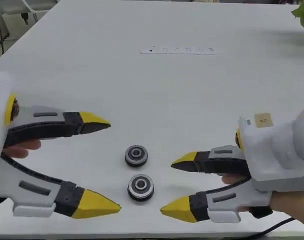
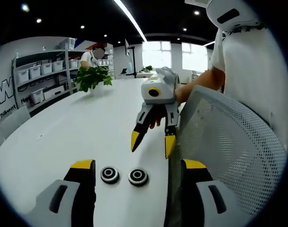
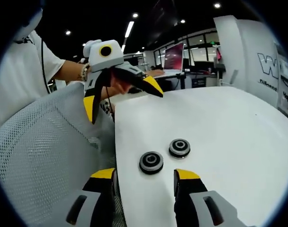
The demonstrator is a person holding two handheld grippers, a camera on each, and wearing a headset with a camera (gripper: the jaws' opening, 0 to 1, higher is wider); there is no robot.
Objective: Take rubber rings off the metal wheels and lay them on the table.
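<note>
the metal wheels (image 1: 136, 155) lie flat on the desk (image 1: 192, 100), side by side between the left claw (image 1: 114, 166) and right claw (image 1: 167, 187), both gaping and empty. likely stiff hubs with stretchy, grippy rubber rings (image 1: 127, 156): pinch the outer rim.

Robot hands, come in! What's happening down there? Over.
Left gripper open, right gripper open, both empty. Far wheel and near wheel between them, rubber rings on. Nothing in the way.

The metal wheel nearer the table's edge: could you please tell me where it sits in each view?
Head view: near wheel, bottom centre, lower of the pair.
Left gripper view: near wheel, right of the pair.
Right gripper view: near wheel, left of the pair.
Shared landmark: far wheel beside it.
</note>
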